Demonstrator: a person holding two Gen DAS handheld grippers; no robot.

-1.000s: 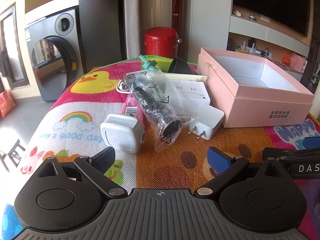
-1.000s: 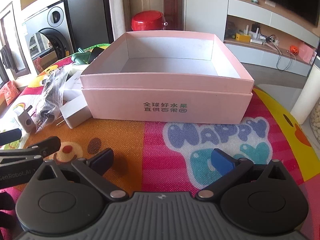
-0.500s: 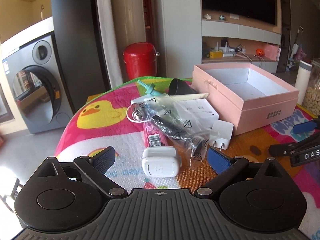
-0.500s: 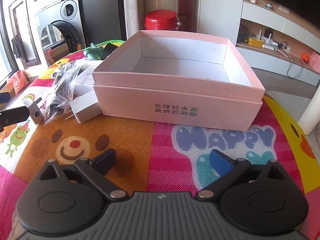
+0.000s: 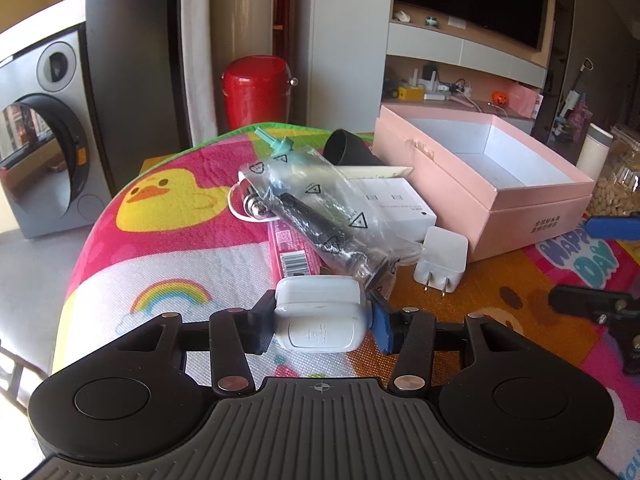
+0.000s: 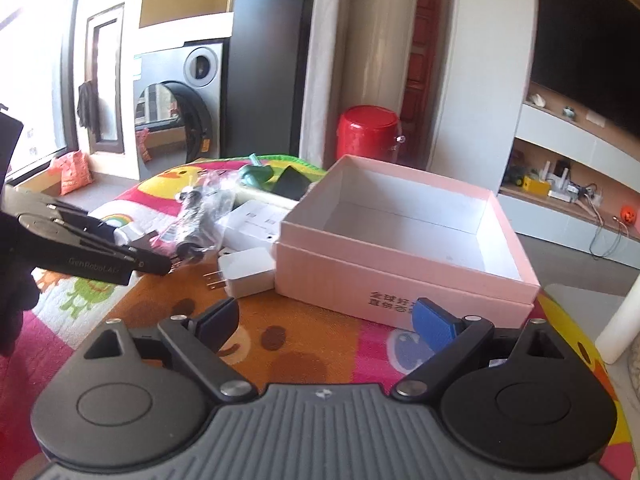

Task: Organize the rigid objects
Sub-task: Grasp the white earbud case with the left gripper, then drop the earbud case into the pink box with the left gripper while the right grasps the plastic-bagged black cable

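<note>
From the left wrist, the left gripper (image 5: 320, 326) had just closed and clamped the small white device (image 5: 320, 322), apparently to carry it to the one empty pink box (image 5: 486, 184); one charger (image 5: 441, 261) and one bagged tool (image 5: 320, 216) waited. From the right wrist, the right gripper (image 6: 326, 322) hovered wide apart, empty, near that box (image 6: 404, 240)

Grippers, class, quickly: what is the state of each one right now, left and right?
Left gripper: jaws just closed, shut on the white device.
Right gripper: open, holding nothing.
</note>
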